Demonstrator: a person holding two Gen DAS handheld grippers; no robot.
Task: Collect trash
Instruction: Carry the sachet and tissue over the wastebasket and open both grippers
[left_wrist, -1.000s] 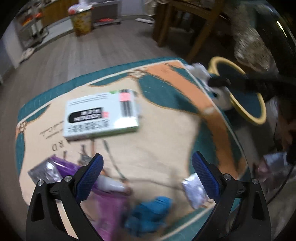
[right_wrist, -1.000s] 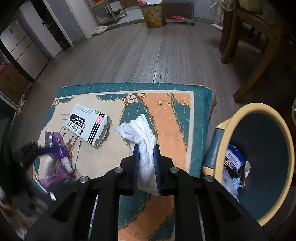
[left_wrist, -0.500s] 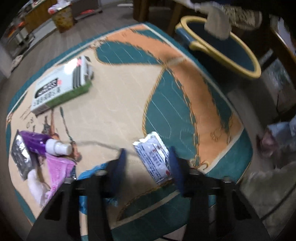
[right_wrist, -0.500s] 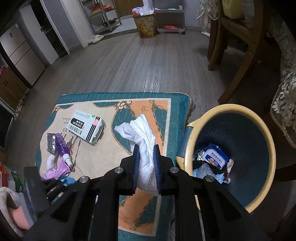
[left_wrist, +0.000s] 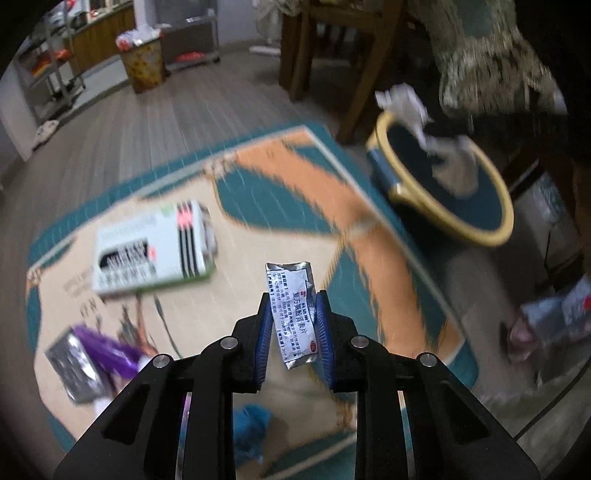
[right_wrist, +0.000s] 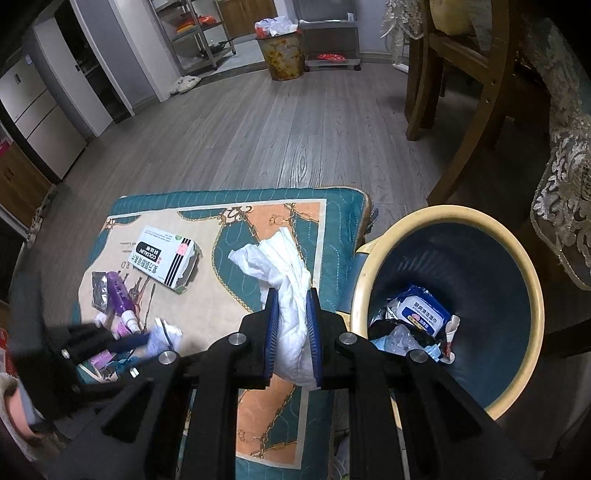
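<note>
a: where does the collecting stand?

b: mid-carry, i'd judge. the trash bin (right_wrist: 448, 306), blue inside with a yellow rim, stands on the floor just right of the quilted mat (right_wrist: 332, 236), already holding a wipes pack and wrappers. the right hand-held gripper (right_wrist: 291, 332) is clenched on a crumpled white tissue (right_wrist: 284, 266), held just left of the bin's rim. the left hand-held gripper (left_wrist: 293, 325) grasps a silver foil sachet (left_wrist: 293, 310) above the mat's near part, well apart from the bin.

a: and next?

b: probably swing the tissue right until it's over the bin's mouth, then release; the sachet has further to travel.

a: what's left?

b: on the mat's left side: a white medicine box (right_wrist: 164, 258), a purple bottle (right_wrist: 120, 295) with a foil wrapper beside it, and blue scraps at the near edge.

a: the room?

b: grey wood-plank floor (right_wrist: 258, 129), a wooden chair at far right, a second full bin (right_wrist: 282, 55) by metal shelving at the far wall.
</note>
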